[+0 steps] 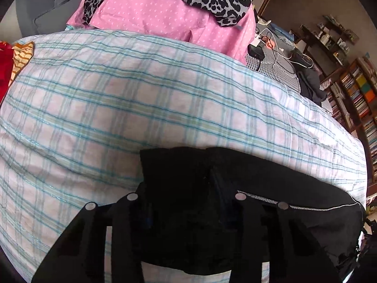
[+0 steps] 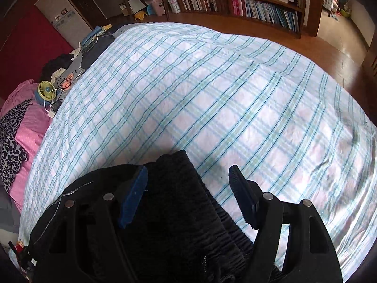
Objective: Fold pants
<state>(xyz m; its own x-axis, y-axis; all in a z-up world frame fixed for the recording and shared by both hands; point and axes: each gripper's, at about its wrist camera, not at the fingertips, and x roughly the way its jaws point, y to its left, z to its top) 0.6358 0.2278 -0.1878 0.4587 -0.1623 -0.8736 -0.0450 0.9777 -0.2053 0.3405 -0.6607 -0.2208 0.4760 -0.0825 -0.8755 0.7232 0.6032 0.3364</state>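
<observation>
- Left wrist view has the left gripper low in the frame, its fingers partly closed with black cloth of the pants bunched between them; the fabric is so dark I cannot tell whether the pads truly pinch it.
- Pants lie at the lower middle and lower right of that frame, on the checked bedspread, a thin pale seam line running off to the right.
- Right wrist view shows the right gripper with its fingers standing wide, the ribbed waistband between them, neither blue pad pressing on it.
- Risk one: the left grip may catch only one layer, so a lift would drag the fold crooked.
- Risk two: the right fingers could close on bedspread along with waistband, since the checked cloth lies directly beneath.
- Risk three: black on black hides the edges, so lining up hems looks tricky.
- Writing: tiny pale lettering shows on the waistband at the bottom of the right view, too small to read; book spines on the bookshelf are unreadable too.
</observation>
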